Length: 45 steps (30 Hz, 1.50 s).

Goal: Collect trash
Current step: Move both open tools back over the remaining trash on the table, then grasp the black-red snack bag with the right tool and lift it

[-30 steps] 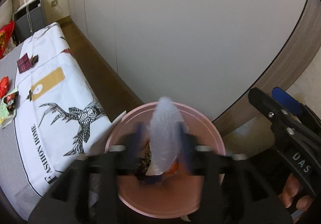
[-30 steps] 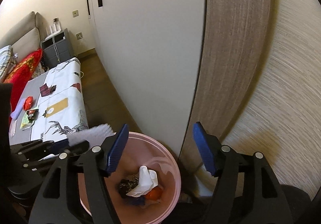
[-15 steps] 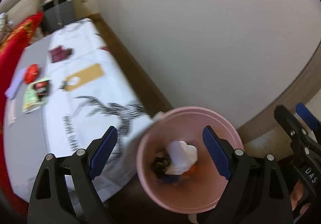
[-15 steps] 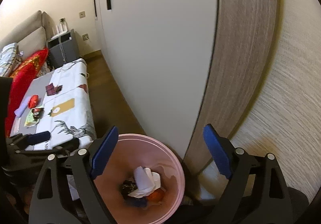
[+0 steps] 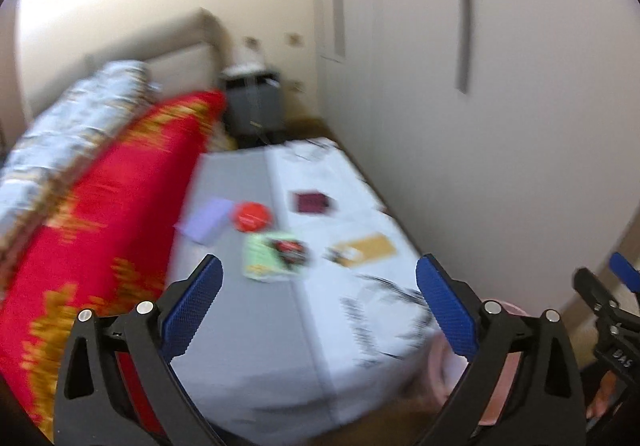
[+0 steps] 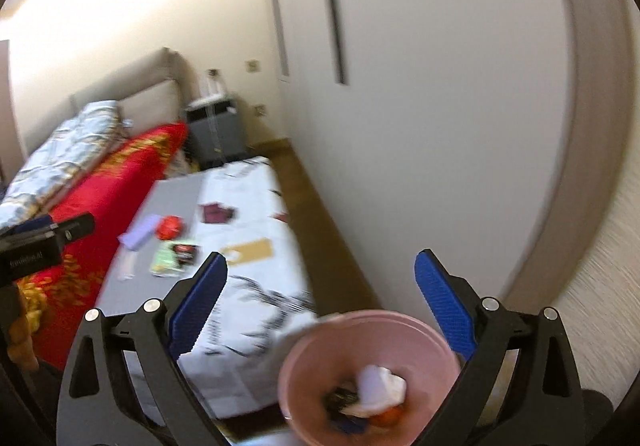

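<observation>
Both grippers are empty at this moment. The left gripper (image 5: 318, 304) has its fingers (image 5: 194, 298) opening wide with nothing between them, and it faces the bench (image 5: 256, 334), which suggests it is being lined up for the next pickup. The right gripper (image 6: 320, 300) is likewise opening, fingers (image 6: 444, 300) apart and bare, above the pink bin (image 6: 320, 358) standing on the floor at the near end of the bench. The bin already holds a white wad (image 6: 380, 386) and some darker scraps, so part of the job appears done. Uncollected litter lies on the bench, well apart from the bin: a red wrapper (image 5: 252, 216), a green packet (image 5: 276, 254), a purple sheet (image 5: 204, 220) and a dark maroon piece (image 5: 312, 202). Blur prevents finer identification.
</observation>
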{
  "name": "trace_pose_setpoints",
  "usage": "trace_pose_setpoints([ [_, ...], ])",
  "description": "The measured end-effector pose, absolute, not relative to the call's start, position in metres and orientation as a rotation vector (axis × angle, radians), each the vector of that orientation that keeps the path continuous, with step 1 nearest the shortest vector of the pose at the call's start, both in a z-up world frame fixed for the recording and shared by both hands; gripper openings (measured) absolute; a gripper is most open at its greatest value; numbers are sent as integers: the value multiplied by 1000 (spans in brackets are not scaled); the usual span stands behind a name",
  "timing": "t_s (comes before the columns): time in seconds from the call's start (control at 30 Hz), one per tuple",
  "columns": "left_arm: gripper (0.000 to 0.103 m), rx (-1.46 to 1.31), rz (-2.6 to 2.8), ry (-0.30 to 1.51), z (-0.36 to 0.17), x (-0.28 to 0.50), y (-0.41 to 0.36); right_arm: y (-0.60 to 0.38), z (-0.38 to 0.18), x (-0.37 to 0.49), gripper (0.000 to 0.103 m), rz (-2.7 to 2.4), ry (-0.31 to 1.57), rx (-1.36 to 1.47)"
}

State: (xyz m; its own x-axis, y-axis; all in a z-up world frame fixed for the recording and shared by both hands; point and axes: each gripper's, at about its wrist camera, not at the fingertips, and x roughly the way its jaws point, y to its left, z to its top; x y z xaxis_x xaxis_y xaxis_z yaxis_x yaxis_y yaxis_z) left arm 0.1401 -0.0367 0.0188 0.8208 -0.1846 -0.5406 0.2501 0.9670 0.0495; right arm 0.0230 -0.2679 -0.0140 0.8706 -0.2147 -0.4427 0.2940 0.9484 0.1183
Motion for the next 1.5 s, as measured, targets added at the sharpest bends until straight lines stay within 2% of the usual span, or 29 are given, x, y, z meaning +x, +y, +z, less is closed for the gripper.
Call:
trace_pose_setpoints([
  [0.2, 95, 89, -1, 451, 43, 158, 43, -224, 4, 53, 95, -147, 399, 146],
  [0.43, 95, 15, 171, 370, 34, 192, 90, -179, -5, 113, 97, -36, 396, 98],
  [0.73, 95, -4, 203, 440, -16, 248, 110, -136, -61, 222, 97, 46, 422, 5],
  [1.03, 95, 17, 248, 451, -32, 282, 125, -120, -140, 327, 97, 50, 529, -1],
  [1.4, 95, -69, 280, 525, -46, 301, 144, -108, -194, 382, 96, 47, 695, -2],
  [1.47, 95, -67, 273, 531, -48, 302, 143, -105, -197, 386, 94, 63, 717, -13],
  [1.5, 95, -67, 271, 532, -48, 302, 142, -102, -199, 388, 90, 75, 730, -23],
])
